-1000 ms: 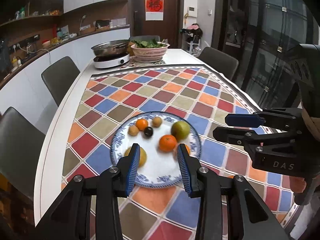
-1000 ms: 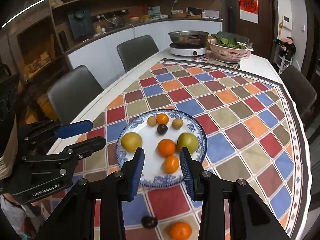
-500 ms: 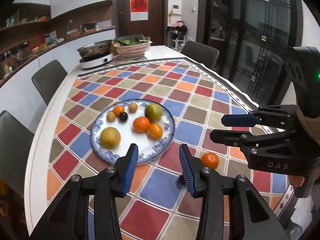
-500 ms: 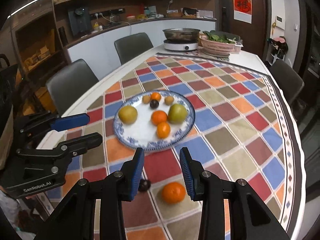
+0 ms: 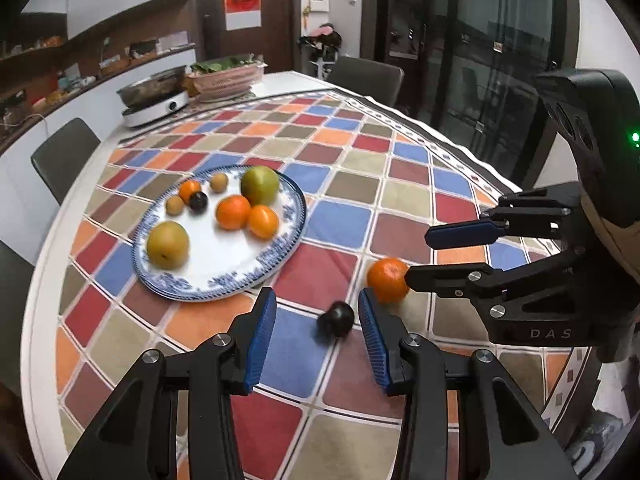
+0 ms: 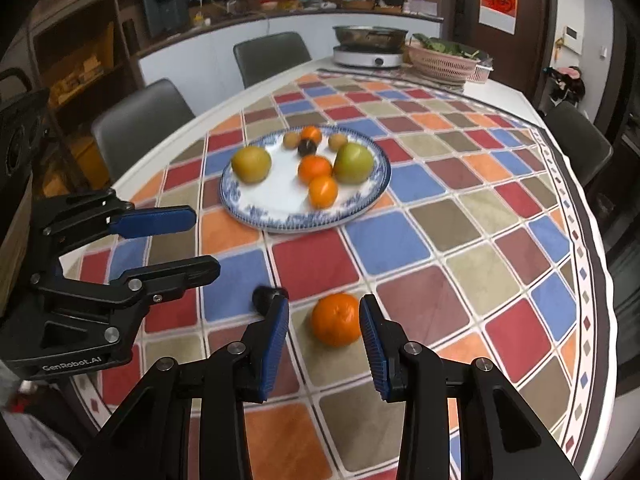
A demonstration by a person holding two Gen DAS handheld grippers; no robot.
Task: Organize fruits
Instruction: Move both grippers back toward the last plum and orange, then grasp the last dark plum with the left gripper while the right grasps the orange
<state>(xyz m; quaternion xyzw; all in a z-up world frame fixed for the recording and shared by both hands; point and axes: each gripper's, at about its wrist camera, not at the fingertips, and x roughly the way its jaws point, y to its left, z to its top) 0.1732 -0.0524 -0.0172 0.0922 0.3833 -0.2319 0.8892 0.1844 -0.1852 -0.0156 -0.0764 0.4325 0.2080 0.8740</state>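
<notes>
1. Plate (image 6: 362,212) sits on tablecloth (image 6: 404,240) mid-table, w/ fruit on it.
2. Loose orange (image 6: 335,319) and plum (image 5: 335,319) lie on cloth, nearer table edge than plate, side by side, apart.
3. Cooker w/ pan (image 6: 368,50) and basket (image 6: 442,65) stand at table's far end.
4. Chairs (image 6: 138,120) line left side.

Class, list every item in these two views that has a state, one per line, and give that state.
left gripper: open, jaws either side of the dark plum, not touching it
right gripper: open, jaws either side of the loose orange, not gripping
dark plum: on the tablecloth, off the plate
loose orange: on the tablecloth, off the plate
plate: loaded with fruit
</notes>
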